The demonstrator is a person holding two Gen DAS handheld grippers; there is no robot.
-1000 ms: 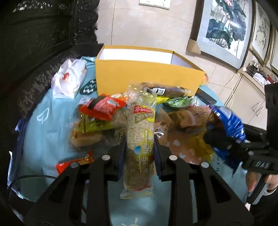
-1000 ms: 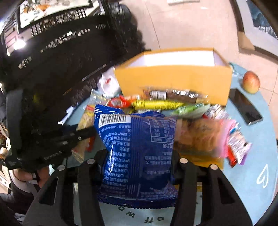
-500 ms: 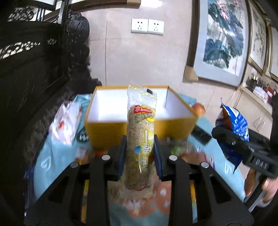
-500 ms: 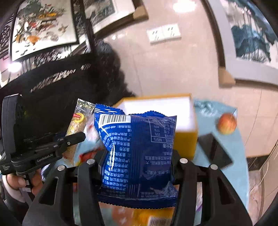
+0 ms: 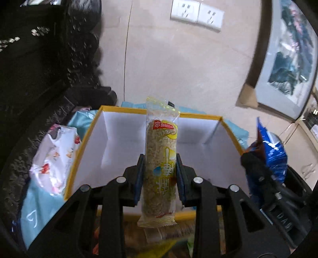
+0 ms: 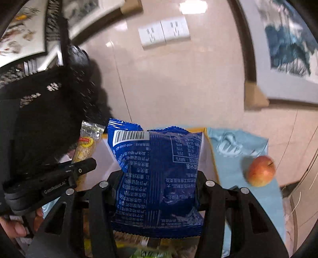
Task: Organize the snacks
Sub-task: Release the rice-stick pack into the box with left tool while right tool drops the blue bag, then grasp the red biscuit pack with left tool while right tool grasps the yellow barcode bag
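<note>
My left gripper (image 5: 159, 164) is shut on a long clear-wrapped grain bar (image 5: 161, 158), held upright over the near edge of the open yellow box (image 5: 83, 142) with its white inside. My right gripper (image 6: 157, 184) is shut on a blue snack bag (image 6: 159, 178), held over the same box (image 6: 208, 150). The blue bag also shows in the left wrist view (image 5: 272, 150) at the box's right side. The grain bar shows in the right wrist view (image 6: 85, 148) at left. Loose snacks lie blurred below both grippers.
A white tissue pack (image 5: 53, 156) lies left of the box on the light blue cloth (image 5: 39, 210). A red apple (image 6: 260, 170) sits right of the box. Dark carved furniture (image 5: 39, 69) stands at left; a tiled wall with sockets (image 5: 196, 13) is behind.
Both grippers have risen from the snack pile and moved forward, carrying the grain bar and the blue bag to the open box. The box's inside now fills the view.
</note>
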